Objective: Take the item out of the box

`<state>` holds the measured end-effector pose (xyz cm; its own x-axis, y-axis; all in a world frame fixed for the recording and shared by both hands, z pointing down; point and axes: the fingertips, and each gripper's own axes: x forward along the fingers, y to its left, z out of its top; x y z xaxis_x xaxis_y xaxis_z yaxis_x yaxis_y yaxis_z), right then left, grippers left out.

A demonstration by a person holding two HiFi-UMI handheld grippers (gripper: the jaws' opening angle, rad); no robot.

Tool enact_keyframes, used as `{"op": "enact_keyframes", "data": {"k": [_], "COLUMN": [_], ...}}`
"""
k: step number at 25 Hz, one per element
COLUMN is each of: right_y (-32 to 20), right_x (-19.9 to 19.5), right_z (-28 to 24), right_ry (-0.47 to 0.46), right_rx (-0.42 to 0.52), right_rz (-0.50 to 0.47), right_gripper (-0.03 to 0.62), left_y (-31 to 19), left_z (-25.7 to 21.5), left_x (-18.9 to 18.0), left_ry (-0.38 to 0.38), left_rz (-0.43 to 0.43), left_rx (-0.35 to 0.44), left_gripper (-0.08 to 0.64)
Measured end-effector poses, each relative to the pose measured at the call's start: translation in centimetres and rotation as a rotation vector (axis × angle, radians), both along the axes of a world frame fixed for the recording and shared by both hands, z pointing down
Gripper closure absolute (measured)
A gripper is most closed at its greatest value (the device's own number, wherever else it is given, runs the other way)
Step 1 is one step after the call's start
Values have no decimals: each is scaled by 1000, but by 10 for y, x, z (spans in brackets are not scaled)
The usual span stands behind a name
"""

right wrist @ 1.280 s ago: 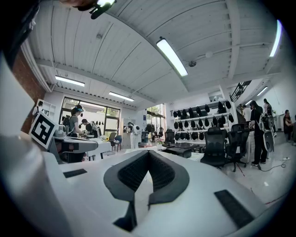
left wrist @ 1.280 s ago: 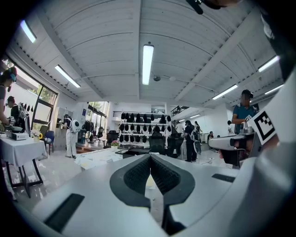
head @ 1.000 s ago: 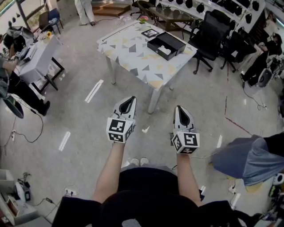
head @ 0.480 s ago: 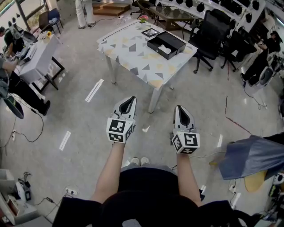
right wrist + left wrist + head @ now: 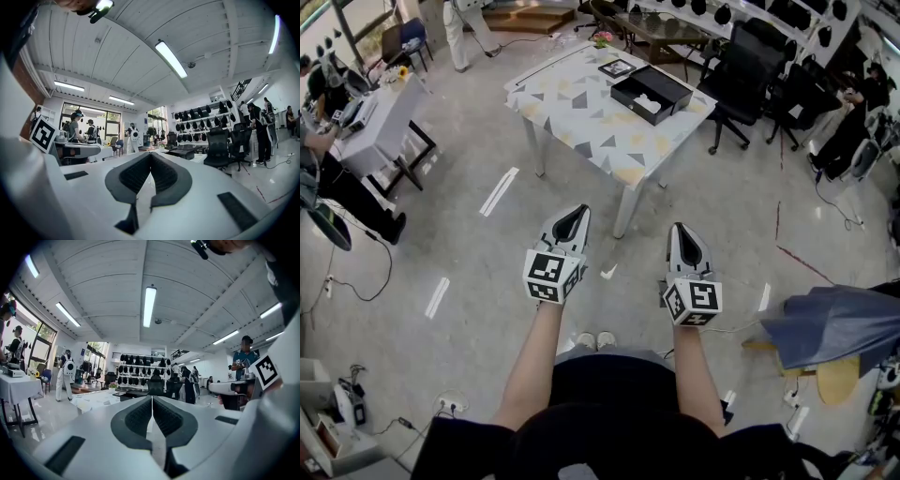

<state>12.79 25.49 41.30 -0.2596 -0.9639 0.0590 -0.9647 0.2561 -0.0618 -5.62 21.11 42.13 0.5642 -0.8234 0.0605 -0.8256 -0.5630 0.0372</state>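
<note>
An open black box [image 5: 652,96] with a white item [image 5: 648,105] inside sits on the far right part of a patterned table [image 5: 581,117]. Its black lid [image 5: 617,68] lies just beyond it. I stand well back from the table. My left gripper [image 5: 577,210] and right gripper [image 5: 682,229] hover side by side over the floor, both shut and empty. In the left gripper view the jaws [image 5: 152,398] meet with the table [image 5: 101,400] far ahead. In the right gripper view the jaws [image 5: 150,154] are together too, and the box [image 5: 180,152] lies far off.
Black office chairs [image 5: 745,80] stand right of the table. A white desk [image 5: 375,117] with seated people is at the far left. A person in white [image 5: 459,28] walks at the back. A round wooden stool [image 5: 830,375] and a grey-blue cloth [image 5: 830,323] are on my right.
The grey-blue cloth at the right has shifted further right, uncovering a round stool. The person in white at the back has stepped left. Both grippers hold still.
</note>
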Motion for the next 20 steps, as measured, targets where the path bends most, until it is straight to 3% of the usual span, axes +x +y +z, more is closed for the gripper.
{"op": "enact_keyframes", "data": {"k": [14, 17, 20], "right_y": [1, 1, -1], "right_x": [-1, -2, -3], "right_z": [1, 2, 7], "right_ry": [-5, -4, 5], "right_rx": [1, 1, 8], "right_rz": [4, 1, -17], "right_gripper": [589, 589, 589], "left_y": [5, 5, 5], "left_z": [3, 4, 6], "left_x": [-4, -6, -8], "left_ry": [24, 35, 45], "left_rz": [16, 9, 8], "left_rx": [1, -6, -11], "left_gripper": [534, 449, 417]}}
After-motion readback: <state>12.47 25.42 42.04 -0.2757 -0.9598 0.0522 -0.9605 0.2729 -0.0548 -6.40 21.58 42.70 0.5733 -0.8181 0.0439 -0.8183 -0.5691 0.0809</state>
